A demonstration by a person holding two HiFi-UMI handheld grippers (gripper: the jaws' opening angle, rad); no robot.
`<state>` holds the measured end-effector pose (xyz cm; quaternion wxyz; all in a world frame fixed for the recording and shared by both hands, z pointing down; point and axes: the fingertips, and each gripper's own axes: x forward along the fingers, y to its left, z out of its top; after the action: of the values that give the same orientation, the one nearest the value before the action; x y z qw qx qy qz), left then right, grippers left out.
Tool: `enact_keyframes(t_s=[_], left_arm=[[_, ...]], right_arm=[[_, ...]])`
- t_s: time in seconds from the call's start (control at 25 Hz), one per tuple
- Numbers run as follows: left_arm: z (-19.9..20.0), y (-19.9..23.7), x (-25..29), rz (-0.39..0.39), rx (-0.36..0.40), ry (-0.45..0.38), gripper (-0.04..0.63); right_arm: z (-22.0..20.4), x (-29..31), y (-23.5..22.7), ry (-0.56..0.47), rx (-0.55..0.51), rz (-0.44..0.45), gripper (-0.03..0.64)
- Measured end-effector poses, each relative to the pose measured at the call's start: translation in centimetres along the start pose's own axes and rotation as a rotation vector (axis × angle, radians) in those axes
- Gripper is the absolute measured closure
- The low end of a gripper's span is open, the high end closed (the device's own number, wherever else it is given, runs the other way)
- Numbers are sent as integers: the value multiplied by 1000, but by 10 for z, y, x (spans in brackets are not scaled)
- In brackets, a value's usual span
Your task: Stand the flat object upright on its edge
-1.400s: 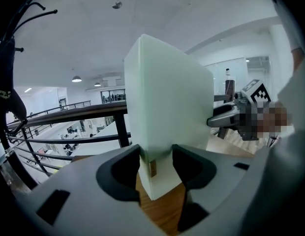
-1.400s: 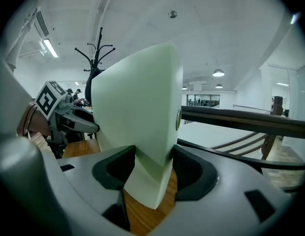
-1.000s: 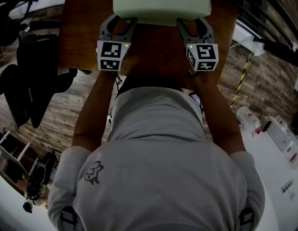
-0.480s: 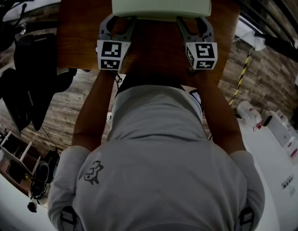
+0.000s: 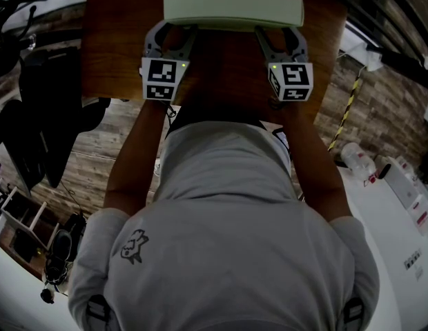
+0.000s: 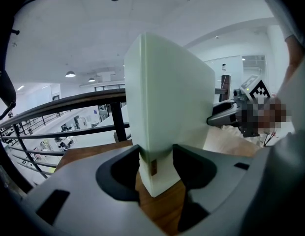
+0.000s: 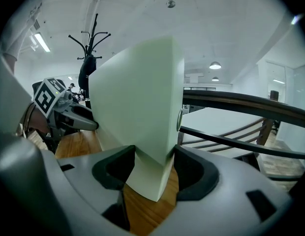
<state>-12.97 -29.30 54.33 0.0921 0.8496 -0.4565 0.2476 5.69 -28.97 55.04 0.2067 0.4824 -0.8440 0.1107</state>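
Pale green and thick, the flat slab (image 5: 232,7) sits at the far side of the wooden table (image 5: 221,74), raised so that from above only a narrow long face shows. The person in the grey shirt (image 5: 228,240) leans over the table with both forearms stretched forward, a gripper in each hand.

The left gripper (image 5: 170,32) takes the slab near its left end and the right gripper (image 5: 277,33) takes it near its right end. The marker cubes (image 5: 160,80) sit just behind the jaws, over bare wood.

From the left gripper view the slab rises tall and nearly upright between the two dark pads (image 6: 124,173), which press on its opposite broad faces. Its lower corner drops below the pads to the wood, though I cannot tell whether it touches. The right gripper view shows the same at that end: both pads (image 7: 194,173) clamp the slab's faces, and its lower corner hangs down over the tabletop.

Each gripper can see the other across the slab's broad face. A dark railing (image 6: 69,102) runs beyond the table, and a coat stand (image 7: 88,48) stands further back.
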Motion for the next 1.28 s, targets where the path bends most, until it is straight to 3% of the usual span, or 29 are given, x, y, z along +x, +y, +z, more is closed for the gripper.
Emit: enact_keyframes(t_s=[1.28], left_arm=[[-9,0,5,36,-19,-2,342]], right_arm=[[-6,0,-7,-2,24,28,374]])
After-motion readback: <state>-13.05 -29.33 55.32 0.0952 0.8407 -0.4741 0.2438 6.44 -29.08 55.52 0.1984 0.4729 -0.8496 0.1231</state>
